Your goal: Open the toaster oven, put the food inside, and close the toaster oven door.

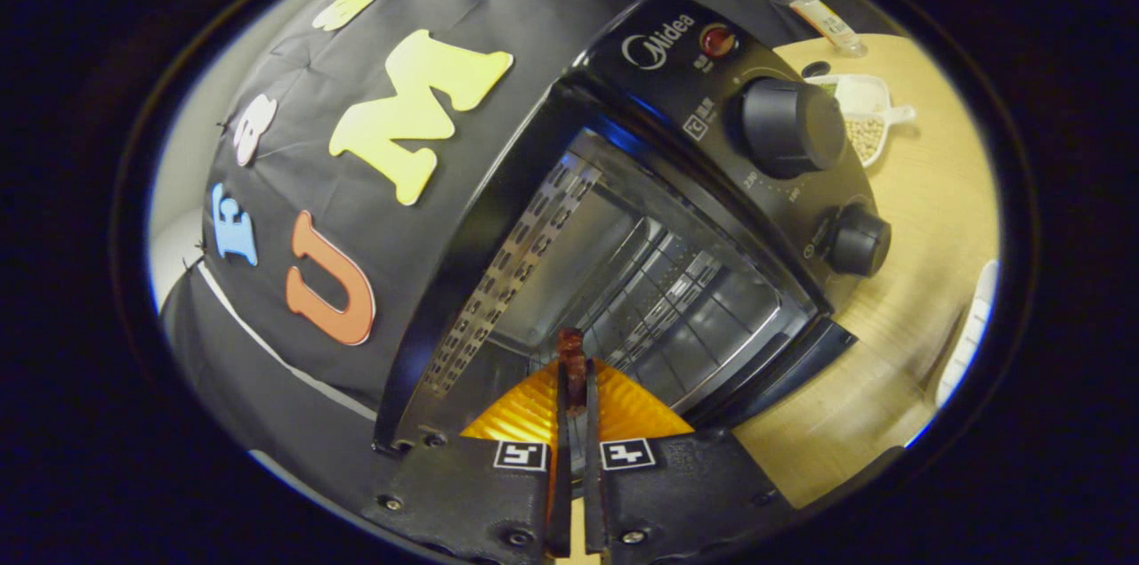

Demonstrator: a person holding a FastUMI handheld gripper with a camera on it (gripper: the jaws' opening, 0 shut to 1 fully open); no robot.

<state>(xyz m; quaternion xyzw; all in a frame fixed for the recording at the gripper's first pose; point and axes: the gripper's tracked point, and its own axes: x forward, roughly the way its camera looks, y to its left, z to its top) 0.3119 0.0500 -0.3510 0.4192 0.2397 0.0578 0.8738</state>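
Observation:
The black toaster oven (676,40) stands open just ahead of me, tilted in my view, its metal cavity (623,280) with a wire rack bare. Its two knobs (792,127) sit on the control panel to the right of the cavity. My gripper (574,387) is shut on a thin dark-red piece of food (570,351), which sticks up between the fingertips at the cavity's mouth. An orange ribbed plate (525,414) lies under the fingertips, at the oven's threshold.
The oven stands on a light wooden table (925,218). Beyond the oven's right side sits a white dish (868,116) with small pale beans, and a bottle (823,18) farther back. A white object (970,334) lies at the table's right.

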